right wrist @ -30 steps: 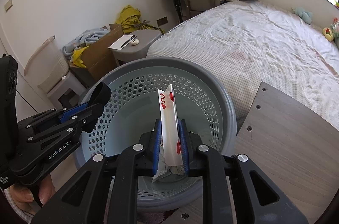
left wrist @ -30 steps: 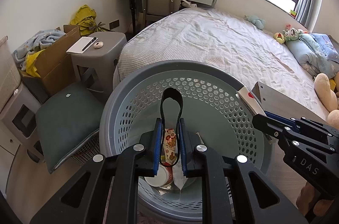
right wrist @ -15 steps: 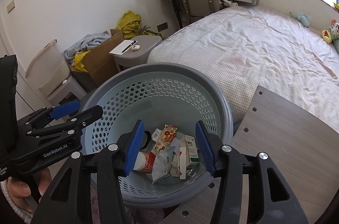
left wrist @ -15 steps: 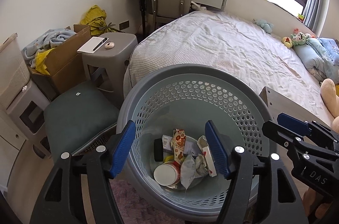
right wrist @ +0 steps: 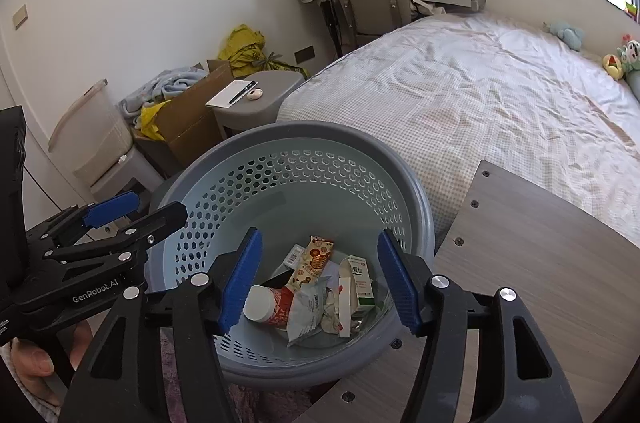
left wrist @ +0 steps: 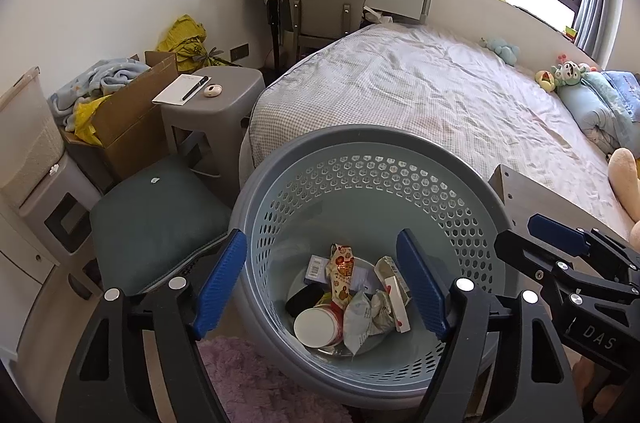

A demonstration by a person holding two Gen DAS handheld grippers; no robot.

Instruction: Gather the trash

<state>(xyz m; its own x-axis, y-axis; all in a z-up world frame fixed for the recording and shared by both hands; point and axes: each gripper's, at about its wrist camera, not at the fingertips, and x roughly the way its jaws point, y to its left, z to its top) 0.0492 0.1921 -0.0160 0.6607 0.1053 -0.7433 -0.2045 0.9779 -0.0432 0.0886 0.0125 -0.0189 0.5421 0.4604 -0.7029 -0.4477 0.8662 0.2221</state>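
Trash [left wrist: 352,299] lay in the basket [left wrist: 372,147], below both hand-held grippers: left [left wrist: 326,285] and right [right wrist: 320,281] were released, empty. Lower items were hidden beneath the pile.

The table [right wrist: 560,283] runs off the right wrist view's right and bottom edges; in the left wrist view only its corner [left wrist: 516,191] shows behind the right gripper [left wrist: 536,239]. The basket's [left wrist: 256,207] near rim lies behind the left fingers [left wrist: 220,287], and the trash [right wrist: 316,287] overlaps, so lower pieces are covered. Print on the carton [right wrist: 362,283] is too small to read. The bed [right wrist: 500,111] is cut off at right.
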